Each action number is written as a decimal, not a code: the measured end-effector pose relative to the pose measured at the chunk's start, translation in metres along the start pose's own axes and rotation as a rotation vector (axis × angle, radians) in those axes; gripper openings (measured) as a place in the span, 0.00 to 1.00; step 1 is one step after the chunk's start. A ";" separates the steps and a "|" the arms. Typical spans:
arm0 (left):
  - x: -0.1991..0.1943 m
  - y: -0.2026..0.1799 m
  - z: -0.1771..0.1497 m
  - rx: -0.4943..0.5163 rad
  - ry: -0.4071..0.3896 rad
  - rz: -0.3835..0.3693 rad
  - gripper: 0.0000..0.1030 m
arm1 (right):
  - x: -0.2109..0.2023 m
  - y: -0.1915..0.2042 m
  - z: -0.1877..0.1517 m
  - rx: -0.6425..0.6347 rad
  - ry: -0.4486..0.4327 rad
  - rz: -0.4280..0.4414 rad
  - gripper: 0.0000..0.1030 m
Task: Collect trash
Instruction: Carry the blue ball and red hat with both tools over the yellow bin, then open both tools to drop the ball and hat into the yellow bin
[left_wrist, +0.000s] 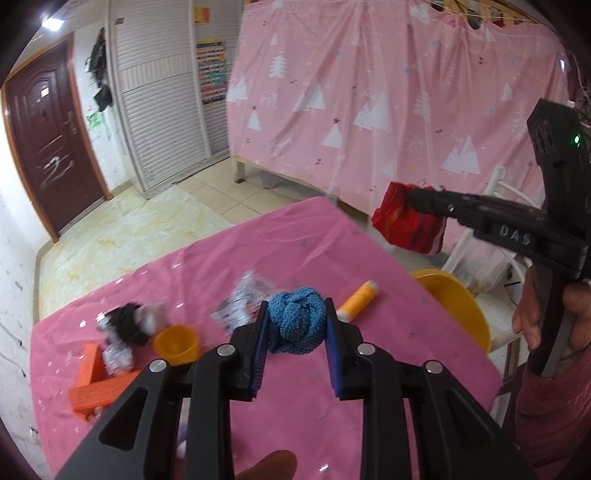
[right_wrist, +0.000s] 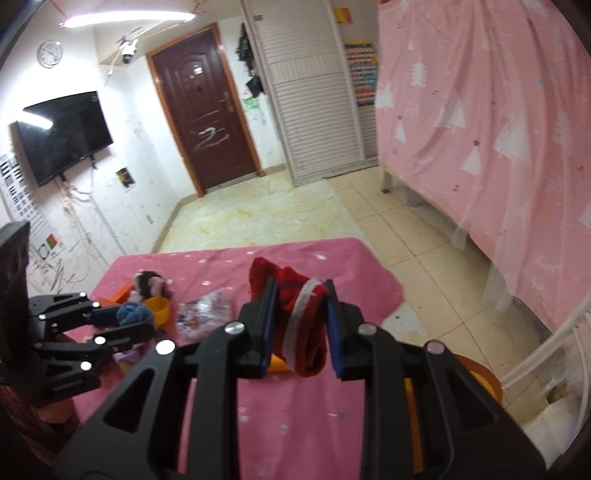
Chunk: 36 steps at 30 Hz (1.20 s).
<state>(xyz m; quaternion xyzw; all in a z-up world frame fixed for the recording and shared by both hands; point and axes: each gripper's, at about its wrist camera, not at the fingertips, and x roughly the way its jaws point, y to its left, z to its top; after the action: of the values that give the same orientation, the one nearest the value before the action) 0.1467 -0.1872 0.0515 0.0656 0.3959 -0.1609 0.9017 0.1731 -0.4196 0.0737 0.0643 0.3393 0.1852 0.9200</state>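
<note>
Covering the table, a pink cloth (left_wrist: 295, 236) stands on tiled floor (right_wrist: 280, 214) near a pink curtain (left_wrist: 388, 92). An orange cup (left_wrist: 176, 343), crumpled wrapper (left_wrist: 240, 306) and yellow tube (left_wrist: 357, 300) lie scattered there. The left gripper (left_wrist: 296, 326) clamps a blue knitted ball (left_wrist: 297, 319); the right gripper (right_wrist: 301, 314) pinches a red sock (right_wrist: 303, 325).

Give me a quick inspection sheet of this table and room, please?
Surface: table under a pink cloth.
Job's things: blue knitted bundle in the left gripper; red cloth in the right gripper; yellow basin at the table's edge.
Clutter: crumpled wrapper, small orange cup, orange blocks, yellow tube, black-and-white bundle.
Grippers: both shut on fabric, held above the table.
Cables: nothing seen on the table.
Surroundings: brown door, wall television, pink curtain.
</note>
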 end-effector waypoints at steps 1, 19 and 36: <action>0.003 -0.004 0.003 0.000 0.001 -0.010 0.20 | -0.003 -0.008 -0.002 0.011 -0.001 -0.014 0.22; 0.072 -0.116 0.041 0.039 0.132 -0.203 0.20 | -0.028 -0.122 -0.080 0.219 0.050 -0.220 0.22; 0.118 -0.179 0.045 0.079 0.228 -0.220 0.51 | -0.020 -0.161 -0.123 0.306 0.129 -0.231 0.23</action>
<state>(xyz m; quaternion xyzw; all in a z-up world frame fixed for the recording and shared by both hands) 0.1912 -0.3943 -0.0029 0.0750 0.4940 -0.2657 0.8244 0.1269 -0.5772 -0.0471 0.1518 0.4267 0.0284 0.8911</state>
